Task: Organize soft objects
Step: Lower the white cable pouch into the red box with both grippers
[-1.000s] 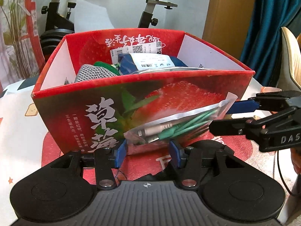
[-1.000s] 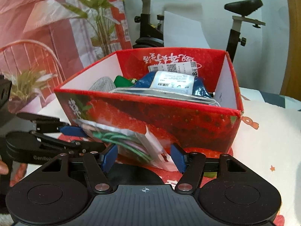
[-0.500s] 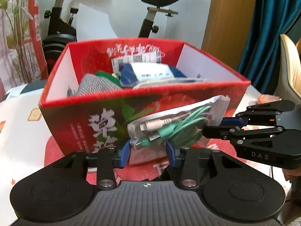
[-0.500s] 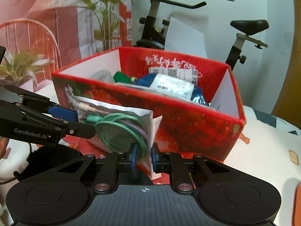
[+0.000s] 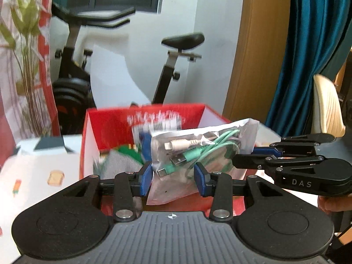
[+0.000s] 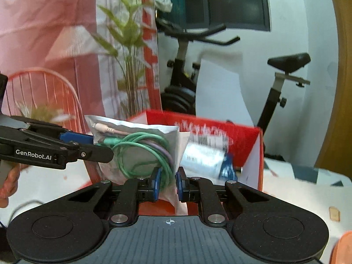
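Note:
A clear plastic bag of coiled green and white cables (image 5: 202,151) hangs in the air in front of the red strawberry box (image 5: 105,118). My left gripper (image 5: 173,178) is shut on the bag's left end. My right gripper (image 6: 169,183) is shut on its other end; it shows in the left wrist view (image 5: 255,154). In the right wrist view the bag (image 6: 140,151) is level with the box's rim (image 6: 220,125), and my left gripper (image 6: 94,144) shows at the left. The box holds a blue packet with a white label (image 6: 204,158) and grey and green cloth (image 5: 123,160).
The box stands on a white patterned tablecloth (image 5: 39,171). An exercise bike (image 5: 171,66) and a plant (image 6: 129,50) stand behind it. A teal curtain (image 5: 308,44) and a cream chair (image 5: 327,107) are at the right.
Both grippers have lifted the cable bag from low in front of the box up to its rim. The right gripper closed on the bag between the earliest frame and the middle one.

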Motion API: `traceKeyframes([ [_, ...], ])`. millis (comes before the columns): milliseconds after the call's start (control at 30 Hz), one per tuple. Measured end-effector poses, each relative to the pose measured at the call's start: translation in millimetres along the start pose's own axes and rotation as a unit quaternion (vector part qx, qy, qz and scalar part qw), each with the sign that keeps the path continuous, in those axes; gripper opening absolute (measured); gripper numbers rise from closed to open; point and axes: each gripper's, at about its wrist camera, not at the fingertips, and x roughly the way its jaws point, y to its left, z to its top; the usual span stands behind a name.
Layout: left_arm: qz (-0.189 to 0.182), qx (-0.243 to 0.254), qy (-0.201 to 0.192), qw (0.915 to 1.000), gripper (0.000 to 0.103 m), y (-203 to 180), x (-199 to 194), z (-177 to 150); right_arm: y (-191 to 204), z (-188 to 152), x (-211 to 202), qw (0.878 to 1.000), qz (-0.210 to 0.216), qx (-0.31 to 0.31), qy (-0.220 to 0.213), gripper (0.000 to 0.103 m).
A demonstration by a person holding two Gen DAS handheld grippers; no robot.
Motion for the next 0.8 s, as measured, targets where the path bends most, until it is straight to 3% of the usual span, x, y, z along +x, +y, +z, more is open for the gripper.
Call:
traceKeyframes([
  [267,-0.017,-0.024,-0.012,0.9995,0.043,11,22,54,-23,56,-1,1.000,0.008,0.015,-0.017,0.014],
  [467,-0.045,-0.073,0.069,0.9939,0.043,22,72,69,-49,75,26,0.999,0.001,0.022,0.032,0.014],
  [800,-0.045,-0.067,0.180,0.9805,0.043,24,124,47,-75,54,78,0.984,0.004,0.077,0.162,0.014],
])
